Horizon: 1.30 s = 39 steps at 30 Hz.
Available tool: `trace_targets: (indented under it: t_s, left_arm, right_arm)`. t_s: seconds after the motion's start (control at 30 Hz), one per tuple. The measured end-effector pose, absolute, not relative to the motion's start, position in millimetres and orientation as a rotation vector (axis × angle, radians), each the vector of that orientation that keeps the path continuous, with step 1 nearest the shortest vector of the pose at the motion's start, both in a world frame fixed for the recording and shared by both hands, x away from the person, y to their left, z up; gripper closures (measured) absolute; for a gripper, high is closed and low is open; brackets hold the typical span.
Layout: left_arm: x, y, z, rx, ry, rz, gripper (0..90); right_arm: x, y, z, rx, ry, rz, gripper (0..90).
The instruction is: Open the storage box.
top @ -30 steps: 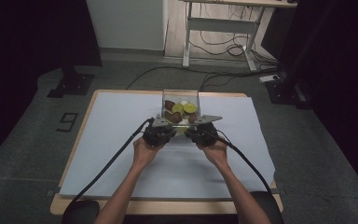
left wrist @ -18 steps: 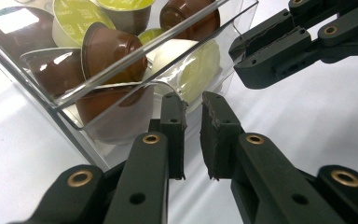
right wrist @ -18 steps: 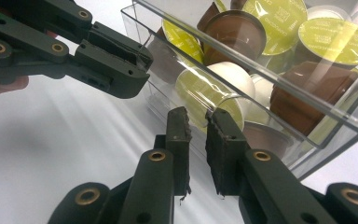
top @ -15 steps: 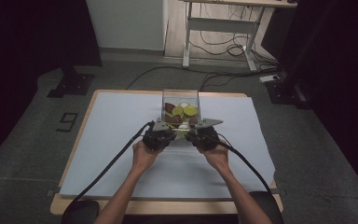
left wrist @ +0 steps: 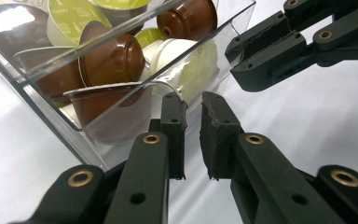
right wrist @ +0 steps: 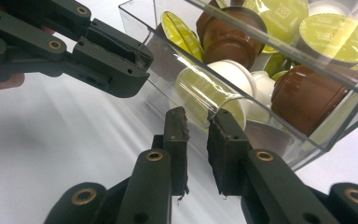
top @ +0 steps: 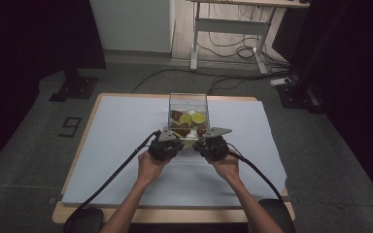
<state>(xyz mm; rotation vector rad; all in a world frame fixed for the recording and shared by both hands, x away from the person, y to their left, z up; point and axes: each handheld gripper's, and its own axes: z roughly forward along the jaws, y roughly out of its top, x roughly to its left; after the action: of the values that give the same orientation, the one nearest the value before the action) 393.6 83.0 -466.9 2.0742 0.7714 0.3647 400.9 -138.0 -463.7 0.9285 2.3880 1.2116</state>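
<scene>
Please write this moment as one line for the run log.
left gripper: shut, empty, at box wall | right gripper: shut, empty, at box wall | clear box: on table, holds brown, green and white capsules

A grey carpeted floor (top: 24,184) (cables trailing across it) surrounds a white-legged desk (top: 233,34) behind.

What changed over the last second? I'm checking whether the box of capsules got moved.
Nothing visibly changed. The clear box of capsules sits at the same spot on the white sheet, and both tongs, left and right, stay shut at its near wall, gripping nothing.
</scene>
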Motion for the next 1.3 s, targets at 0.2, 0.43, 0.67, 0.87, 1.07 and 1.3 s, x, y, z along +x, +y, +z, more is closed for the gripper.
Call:
trace_targets:
  t_s: [0.2, 0.43, 0.67, 0.87, 1.07, 1.3]
  left_arm:
    - [387, 85, -467, 2.061, 0.773, 0.345, 79.6]
    - [380, 87, -465, 2.061, 0.772, 0.341, 79.1]
    - [373, 87, -465, 2.072, 0.765, 0.338, 78.8]
    - [365, 88, -466, 2.068, 0.754, 0.330, 78.6]
    - [360, 90, -467, 2.059, 0.750, 0.318, 78.7]
    - [354, 92, -468, 2.046, 0.740, 0.300, 78.5]
  right_arm:
    - [395, -137, -464, 0.929, 2.401, 1.214, 76.2]
    - [388, -135, -463, 0.920, 2.411, 1.227, 75.7]
    - [382, -135, -463, 0.917, 2.420, 1.239, 75.7]
    - [375, -136, -464, 0.914, 2.432, 1.250, 75.8]
    - [370, -136, -464, 0.898, 2.439, 1.244, 75.8]
    - [361, -137, -464, 0.886, 2.448, 1.251, 75.8]
